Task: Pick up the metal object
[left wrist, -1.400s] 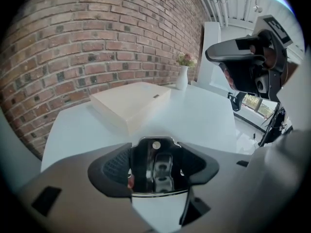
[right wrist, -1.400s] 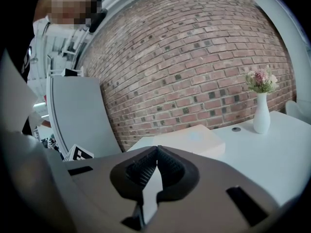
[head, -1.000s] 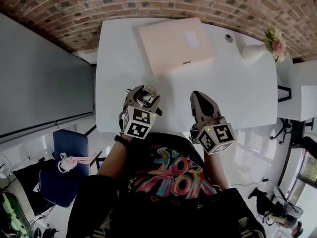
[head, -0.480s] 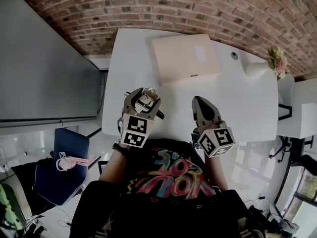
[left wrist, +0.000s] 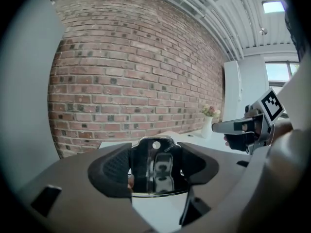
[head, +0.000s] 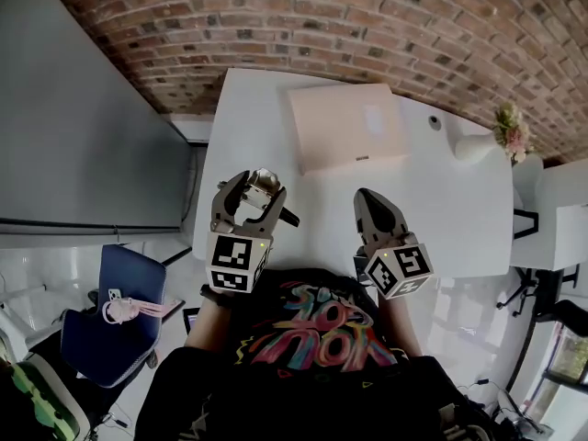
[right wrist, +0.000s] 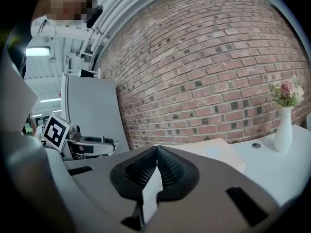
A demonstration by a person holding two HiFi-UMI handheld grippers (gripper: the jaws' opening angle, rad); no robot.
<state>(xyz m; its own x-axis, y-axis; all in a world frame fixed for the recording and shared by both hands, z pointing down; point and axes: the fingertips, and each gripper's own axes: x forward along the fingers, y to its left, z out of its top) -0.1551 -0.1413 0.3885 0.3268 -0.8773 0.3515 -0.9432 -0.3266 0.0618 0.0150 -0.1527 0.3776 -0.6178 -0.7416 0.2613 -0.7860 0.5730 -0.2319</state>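
My left gripper [head: 254, 189] is shut on a shiny metal object [head: 263, 183], held above the near left part of the white table [head: 459, 191]. In the left gripper view the metal object [left wrist: 156, 170] fills the gap between the two dark pads and mirrors them. My right gripper [head: 367, 202] hangs over the table's near edge, shut with nothing in it; its pads [right wrist: 167, 171] meet in the right gripper view. The right gripper [left wrist: 224, 127] shows at the right of the left gripper view, and the left gripper [right wrist: 111, 142] at the left of the right gripper view.
A closed pinkish laptop [head: 347, 125] lies at the back of the table. A white vase with flowers [head: 487, 136] and a small round disc [head: 435, 124] sit at the back right. A brick wall [head: 303, 26] runs behind; a blue chair [head: 110, 315] stands at lower left.
My left gripper has moved left and slightly nearer with the metal object held in it. The right gripper has stayed almost in place. The head view has shifted, so the table appears lower.
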